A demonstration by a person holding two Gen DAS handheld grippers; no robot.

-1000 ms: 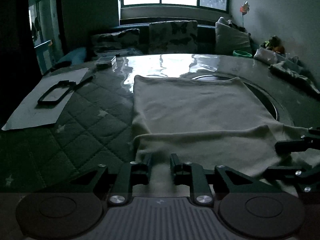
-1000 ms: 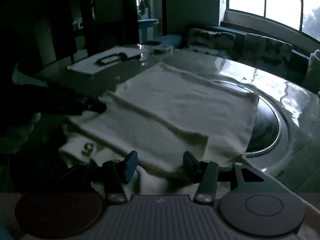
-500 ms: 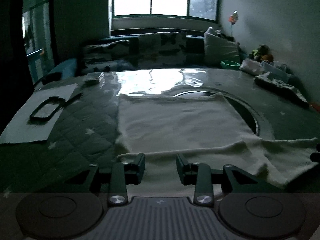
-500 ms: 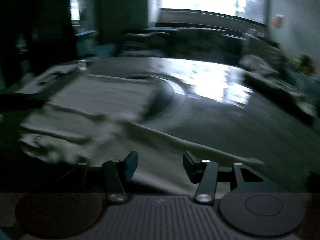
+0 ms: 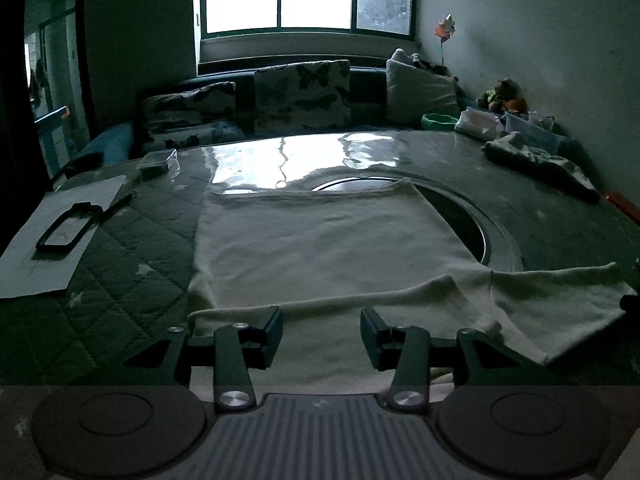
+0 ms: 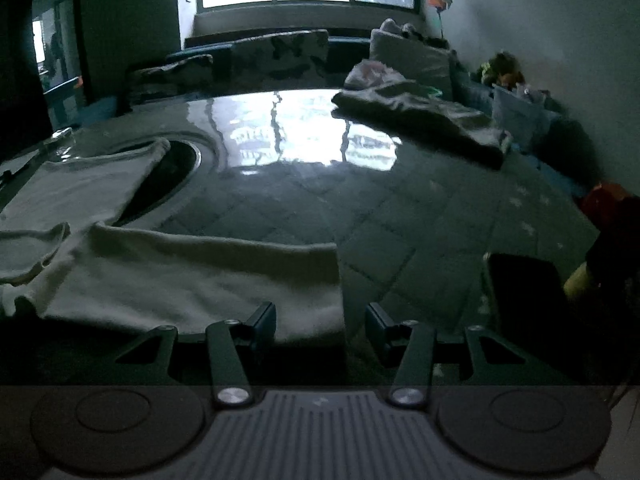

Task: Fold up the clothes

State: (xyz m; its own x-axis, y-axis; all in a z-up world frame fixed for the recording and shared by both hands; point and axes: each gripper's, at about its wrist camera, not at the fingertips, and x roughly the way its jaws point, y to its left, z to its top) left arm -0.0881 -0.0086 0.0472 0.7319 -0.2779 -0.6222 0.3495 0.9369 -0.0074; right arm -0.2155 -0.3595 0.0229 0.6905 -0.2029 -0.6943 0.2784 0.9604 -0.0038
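One cream garment (image 5: 320,248), one crumpled cloth heap (image 5: 536,156), three sofa cushions (image 5: 300,96), one paper sheet (image 5: 52,236)

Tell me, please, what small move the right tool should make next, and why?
Probably ease the right tool left and close on the sleeve end. It is open, and that cuff edge lies flat on the table just ahead of its left finger, stretched out from the cream shirt, so it seems ready to fold inward.

The cream garment (image 6: 192,276) runs off the right wrist view's left edge — its near hem hidden behind the jaws.
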